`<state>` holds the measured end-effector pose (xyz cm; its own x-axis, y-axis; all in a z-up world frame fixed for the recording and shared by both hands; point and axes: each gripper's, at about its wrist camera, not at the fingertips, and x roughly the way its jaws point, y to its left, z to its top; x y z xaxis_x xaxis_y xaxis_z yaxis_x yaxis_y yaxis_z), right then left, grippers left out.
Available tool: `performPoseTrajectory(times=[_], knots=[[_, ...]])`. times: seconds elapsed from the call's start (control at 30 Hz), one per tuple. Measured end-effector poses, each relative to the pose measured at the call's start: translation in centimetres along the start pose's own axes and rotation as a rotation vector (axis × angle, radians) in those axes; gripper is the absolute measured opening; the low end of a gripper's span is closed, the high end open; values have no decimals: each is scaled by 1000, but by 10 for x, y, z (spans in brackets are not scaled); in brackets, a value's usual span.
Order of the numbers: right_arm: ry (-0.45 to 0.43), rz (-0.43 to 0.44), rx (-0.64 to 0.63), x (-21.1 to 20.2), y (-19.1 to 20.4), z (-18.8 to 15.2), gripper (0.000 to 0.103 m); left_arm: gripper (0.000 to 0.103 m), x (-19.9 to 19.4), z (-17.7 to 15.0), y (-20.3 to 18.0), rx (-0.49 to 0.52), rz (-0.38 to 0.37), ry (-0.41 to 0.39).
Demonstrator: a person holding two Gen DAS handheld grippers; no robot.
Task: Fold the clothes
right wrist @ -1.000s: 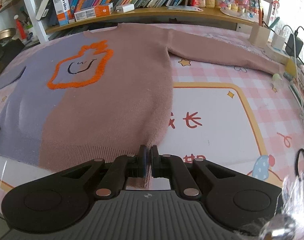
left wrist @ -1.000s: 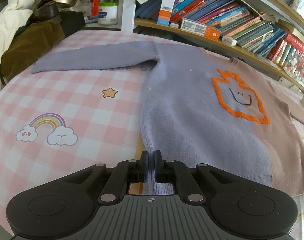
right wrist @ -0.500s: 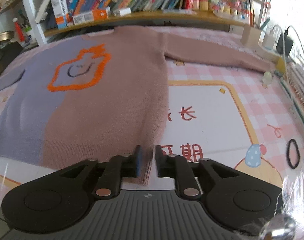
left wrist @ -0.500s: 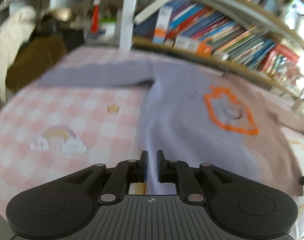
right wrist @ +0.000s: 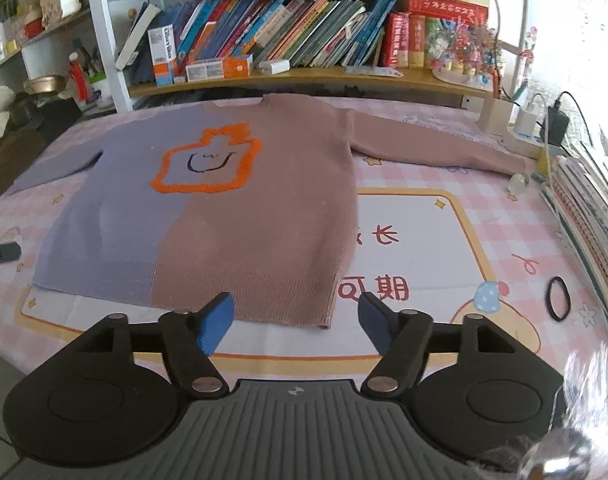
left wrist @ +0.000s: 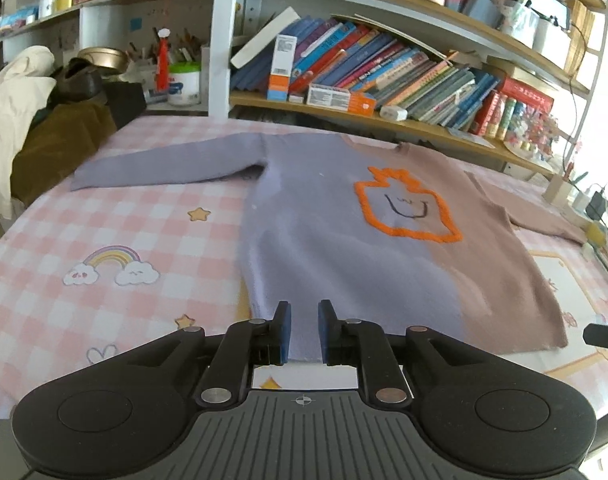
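Two-tone sweater spread flat on the pink checked table, both grippers just off its hem.

The sweater, lilac on one half and dusty pink on the other with an orange outlined face at the chest, lies front up with its sleeves stretched toward the table's side edges and its collar toward the far edge below the bookshelf. The left gripper hangs over the lilac hem near the table's front edge, its jaws opening with a narrow gap and gripping nothing. The right gripper sits above the pink hem corner, its jaws opening wide and empty. A black hair tie lies near the table's right edge.
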<state>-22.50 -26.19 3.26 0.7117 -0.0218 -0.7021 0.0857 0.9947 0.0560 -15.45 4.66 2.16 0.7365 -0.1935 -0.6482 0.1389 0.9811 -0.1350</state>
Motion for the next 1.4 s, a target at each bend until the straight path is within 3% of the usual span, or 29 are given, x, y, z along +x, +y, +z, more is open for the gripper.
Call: performPoseTrajectory(times=[0.07,0.2,0.33,0.4,0.5,1.07,1.4], knots=[[-6,-9,23,-3,-2,-2,78,20,-3,-1,-6,5,-2,0],[-14,-35,6,-1,-1,-4,83,43,-7,-4,-20,6,8,-2],[-25,-22,-37,3,-3,-2,85,48,-6,-5,-37,10,56,11],[-14,-9,-42,5,-9,0,85,65,-7,-3,-47,18,86,20],[-21,4,-40,4,-20,6,86,81,-16,-4,-65,39,123,-7],[-13,68,-50,8,-50,-2,93,90,-22,-10,-109,88,211,4],[-6,37,-29,18,-45,4,98,91,-9,-6,-97,83,209,27]])
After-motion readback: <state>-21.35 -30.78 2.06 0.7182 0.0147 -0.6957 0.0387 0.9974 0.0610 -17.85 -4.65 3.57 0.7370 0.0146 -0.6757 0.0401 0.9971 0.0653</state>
